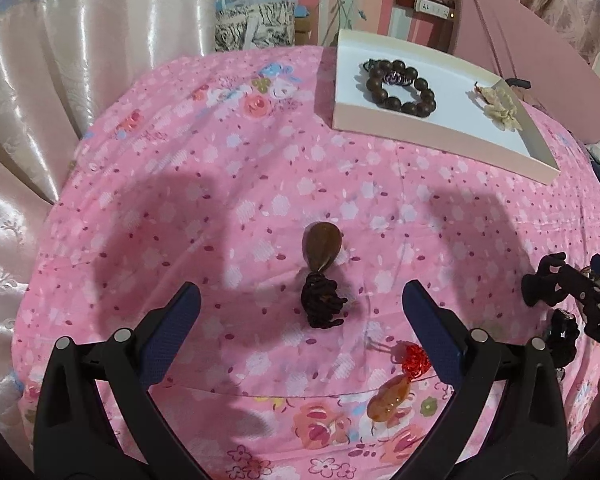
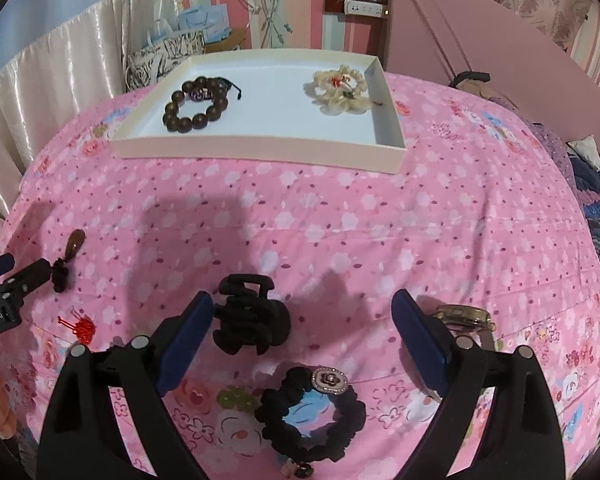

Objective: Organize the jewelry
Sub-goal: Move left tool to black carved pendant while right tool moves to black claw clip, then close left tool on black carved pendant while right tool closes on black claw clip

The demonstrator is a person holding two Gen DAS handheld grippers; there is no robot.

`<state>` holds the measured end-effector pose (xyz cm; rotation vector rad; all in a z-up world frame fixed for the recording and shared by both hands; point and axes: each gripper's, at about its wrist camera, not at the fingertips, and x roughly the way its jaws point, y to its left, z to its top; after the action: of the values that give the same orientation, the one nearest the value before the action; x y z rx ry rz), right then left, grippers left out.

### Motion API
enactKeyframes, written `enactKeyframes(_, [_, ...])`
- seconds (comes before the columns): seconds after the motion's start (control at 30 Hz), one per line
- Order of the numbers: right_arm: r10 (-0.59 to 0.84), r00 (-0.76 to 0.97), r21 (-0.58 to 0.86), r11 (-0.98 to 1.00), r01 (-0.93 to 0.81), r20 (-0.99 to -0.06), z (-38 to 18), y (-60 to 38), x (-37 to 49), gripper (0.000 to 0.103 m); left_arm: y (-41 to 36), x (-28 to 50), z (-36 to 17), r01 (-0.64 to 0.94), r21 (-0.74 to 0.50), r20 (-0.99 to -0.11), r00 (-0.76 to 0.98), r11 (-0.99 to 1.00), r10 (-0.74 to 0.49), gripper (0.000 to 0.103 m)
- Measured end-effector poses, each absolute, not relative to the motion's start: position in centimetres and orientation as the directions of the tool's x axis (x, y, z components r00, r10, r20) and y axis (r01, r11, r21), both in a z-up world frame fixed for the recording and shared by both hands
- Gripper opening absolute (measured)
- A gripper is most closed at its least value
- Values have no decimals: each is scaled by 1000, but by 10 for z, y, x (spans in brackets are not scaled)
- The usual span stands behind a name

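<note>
Both grippers are wide open and hold nothing. The right gripper [image 2: 302, 322] hides part of a gold wristwatch [image 2: 464, 316] behind one finger.

cotton floral bedspread [image 2: 340, 216], glossy wooden bead bracelet [image 2: 196, 105]

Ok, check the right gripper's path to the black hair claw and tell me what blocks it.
Nothing visible does. The right gripper is open, and the black hair claw lies on the pink bedspread between its fingers, close to the left one. The black scrunchie sits nearer the camera, apart from the claw.
</note>
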<state>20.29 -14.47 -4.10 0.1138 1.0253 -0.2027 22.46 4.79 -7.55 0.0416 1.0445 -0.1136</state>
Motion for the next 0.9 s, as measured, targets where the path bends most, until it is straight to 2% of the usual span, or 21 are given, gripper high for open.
enactKeyframes(0.13, [-89, 504, 33, 973, 227, -859, -44, -148, 204, 91, 46, 230, -85, 115, -12, -874, 481, 993, -66, 95])
enactKeyframes(0.27, [-80, 502, 36, 975, 218, -861, -44, -145, 204, 90, 45, 234, -92, 116, -24, -889, 452, 993, -75, 83])
enactKeyframes(0.43, [-83, 508, 13, 983, 183, -857, -38, -133, 204, 90, 47, 241, -96, 109, -39, -894, 441, 993, -84, 80])
enactKeyframes(0.6, [-97, 482, -8, 983, 183, -871, -48, -129, 213, 89, 45, 247, -104, 115, -24, -902, 425, 993, -71, 68])
enactKeyframes(0.7, [-101, 466, -15, 983, 184, -879, -56, -128, 218, 79, 45, 246, -104, 114, -23, -898, 434, 993, -70, 67])
enactKeyframes(0.77, [-84, 449, -2, 983, 181, -890, -61, -129, 219, 63, 46, 246, -105, 115, -22, -896, 438, 993, -71, 65])
enactKeyframes(0.9, [-56, 437, 27, 983, 182, -898, -68, -130, 219, 56, 47, 244, -105, 120, -14, -894, 443, 993, -66, 59])
